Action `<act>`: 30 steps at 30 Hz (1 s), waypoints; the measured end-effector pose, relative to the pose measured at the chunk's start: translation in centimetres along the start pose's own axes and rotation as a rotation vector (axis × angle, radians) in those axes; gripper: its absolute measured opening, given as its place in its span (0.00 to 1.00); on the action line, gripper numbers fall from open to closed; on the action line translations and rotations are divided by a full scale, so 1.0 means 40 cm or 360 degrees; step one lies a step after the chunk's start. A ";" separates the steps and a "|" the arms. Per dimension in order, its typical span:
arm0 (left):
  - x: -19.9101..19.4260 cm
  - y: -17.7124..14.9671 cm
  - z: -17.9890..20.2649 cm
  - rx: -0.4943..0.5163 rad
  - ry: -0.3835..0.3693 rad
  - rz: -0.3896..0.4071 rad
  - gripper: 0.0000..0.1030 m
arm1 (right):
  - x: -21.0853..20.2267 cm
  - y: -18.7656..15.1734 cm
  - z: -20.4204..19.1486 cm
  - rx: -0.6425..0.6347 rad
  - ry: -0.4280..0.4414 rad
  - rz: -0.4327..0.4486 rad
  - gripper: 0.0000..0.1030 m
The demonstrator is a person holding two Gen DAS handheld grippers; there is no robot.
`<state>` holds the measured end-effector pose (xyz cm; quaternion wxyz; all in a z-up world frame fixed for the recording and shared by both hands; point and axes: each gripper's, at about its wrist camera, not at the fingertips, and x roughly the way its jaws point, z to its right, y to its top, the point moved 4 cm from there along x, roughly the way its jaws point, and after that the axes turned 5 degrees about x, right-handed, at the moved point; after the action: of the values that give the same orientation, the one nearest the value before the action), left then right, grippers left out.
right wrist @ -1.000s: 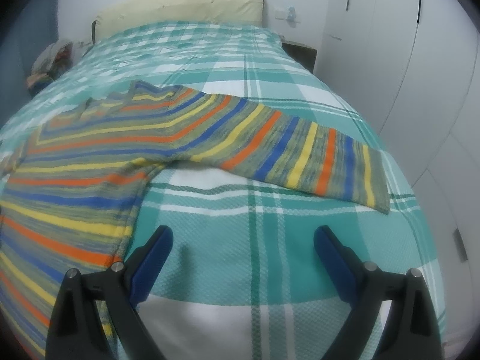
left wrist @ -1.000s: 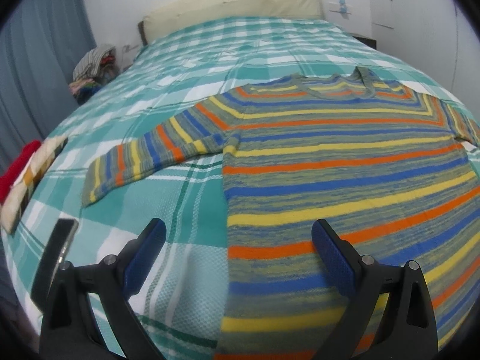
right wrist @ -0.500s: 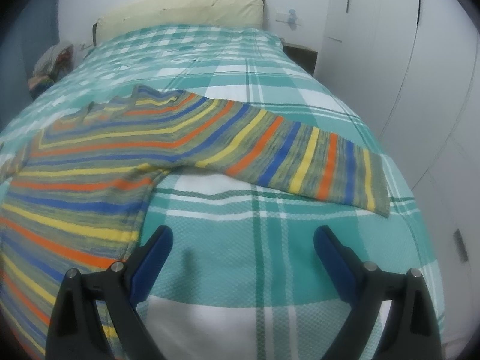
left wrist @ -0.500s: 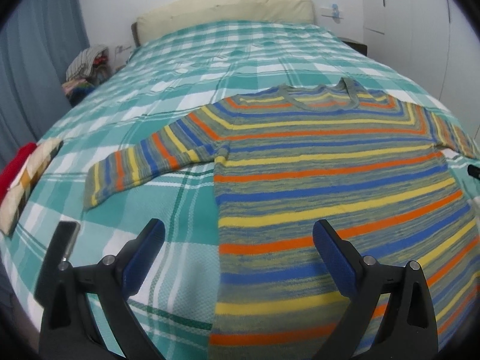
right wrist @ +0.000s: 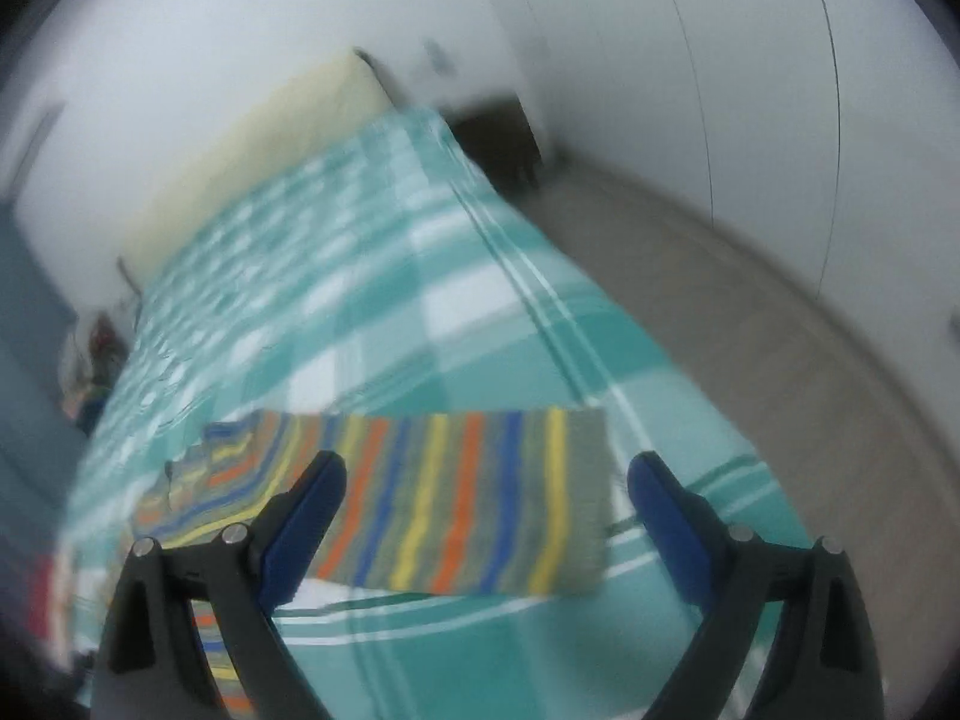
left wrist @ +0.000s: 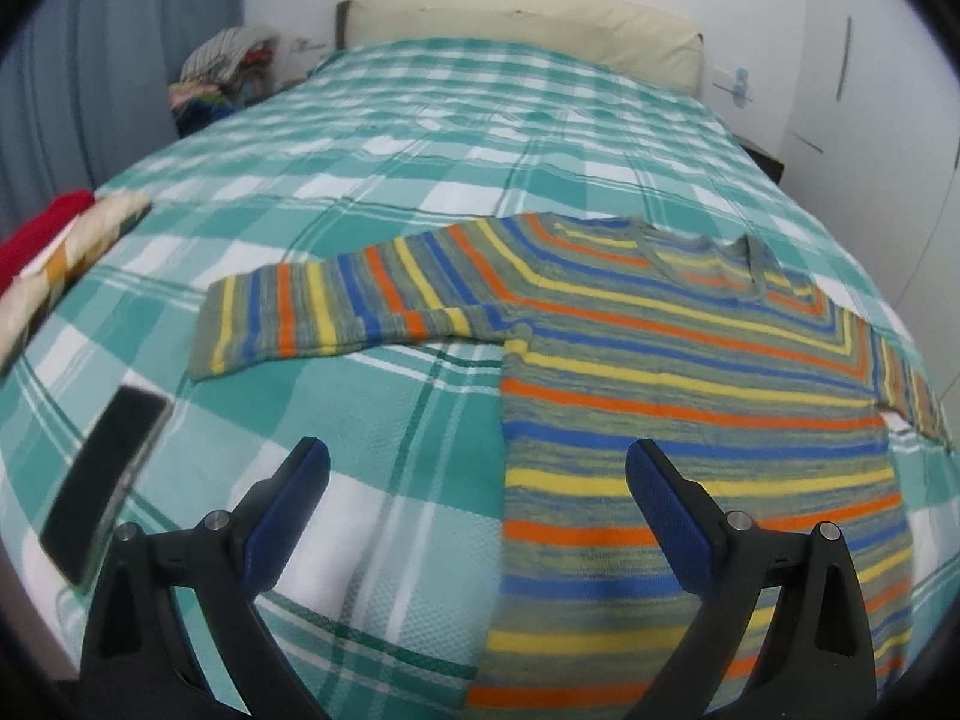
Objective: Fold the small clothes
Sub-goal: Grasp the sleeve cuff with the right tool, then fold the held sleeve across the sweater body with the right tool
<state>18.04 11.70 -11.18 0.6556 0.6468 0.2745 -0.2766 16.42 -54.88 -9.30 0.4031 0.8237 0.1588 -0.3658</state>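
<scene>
A small striped sweater [left wrist: 678, 396] in orange, yellow, blue and grey lies flat on a teal plaid bed [left wrist: 468, 138]. Its left sleeve [left wrist: 336, 312] stretches out sideways. My left gripper [left wrist: 477, 486] is open and empty, held above the bed near the sweater's left side edge. In the blurred right wrist view the right sleeve [right wrist: 474, 501] lies across the bed with its cuff [right wrist: 591, 498] at the right. My right gripper [right wrist: 486, 507] is open and empty, held just in front of that sleeve.
A dark phone [left wrist: 105, 483] lies on the bed at the left. Folded red and patterned clothes [left wrist: 54, 240] sit at the left edge. A clothes pile [left wrist: 225, 69] stands beside the headboard. The bed's right edge drops to the floor [right wrist: 750, 324] by white wardrobe doors [right wrist: 780, 90].
My left gripper has swung left, so the left sleeve and the phone are nearer the view's middle. My right gripper has moved fast toward the right sleeve and tilted, blurring its view.
</scene>
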 end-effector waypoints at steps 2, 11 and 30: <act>0.003 -0.002 0.001 0.0006 0.0005 -0.0001 0.97 | 0.056 0.000 0.061 0.0104 0.0009 -0.0158 0.91; 0.026 -0.012 0.031 0.0090 0.0030 -0.0043 0.97 | 0.136 -0.039 0.147 0.0352 0.0231 -0.0334 0.61; 0.016 -0.003 0.004 0.0019 0.0019 -0.0032 0.97 | -0.022 0.015 -0.284 -0.0308 0.0191 -0.0073 0.02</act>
<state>18.40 11.54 -11.74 0.6473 0.6495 0.2831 -0.2810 21.54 -46.38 -3.68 0.4621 0.7975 0.2360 -0.3079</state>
